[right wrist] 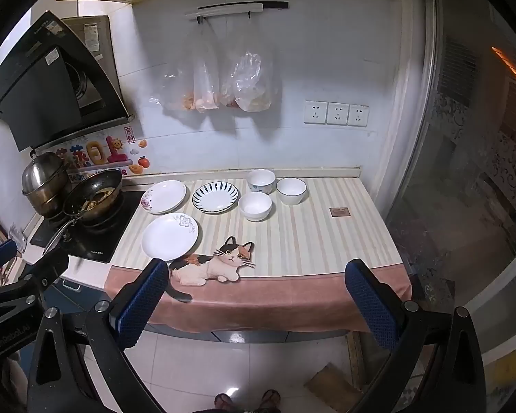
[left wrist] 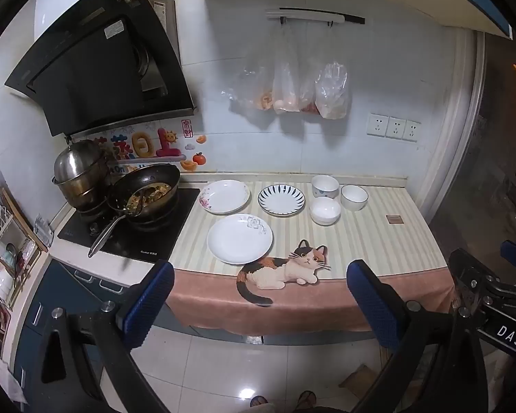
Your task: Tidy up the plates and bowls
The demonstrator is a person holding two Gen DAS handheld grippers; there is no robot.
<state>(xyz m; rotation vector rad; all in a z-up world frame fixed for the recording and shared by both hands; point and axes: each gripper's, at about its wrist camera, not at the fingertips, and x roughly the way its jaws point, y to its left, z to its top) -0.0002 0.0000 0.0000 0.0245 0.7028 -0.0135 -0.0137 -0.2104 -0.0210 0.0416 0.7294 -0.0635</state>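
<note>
Three plates lie on the striped counter cloth (left wrist: 378, 241): a white plate with a grey flower (left wrist: 239, 238) nearest, a pink-flowered plate (left wrist: 224, 196) behind it, and a blue-striped plate (left wrist: 281, 200) to the right. Three white bowls (left wrist: 324, 210) (left wrist: 324, 186) (left wrist: 354, 197) stand right of the plates. In the right wrist view the same plates (right wrist: 170, 236) (right wrist: 163, 196) (right wrist: 215, 196) and bowls (right wrist: 255, 205) (right wrist: 261, 180) (right wrist: 291, 190) show. My left gripper (left wrist: 258, 275) and right gripper (right wrist: 254, 275) are both open and empty, held back in front of the counter edge.
A wok with food (left wrist: 144, 192) and stacked steel pots (left wrist: 81, 175) sit on the hob at the left. Plastic bags (left wrist: 289, 82) hang on the wall. A small brown square (left wrist: 394, 219) lies at the right. A glass door (right wrist: 464, 172) bounds the right side.
</note>
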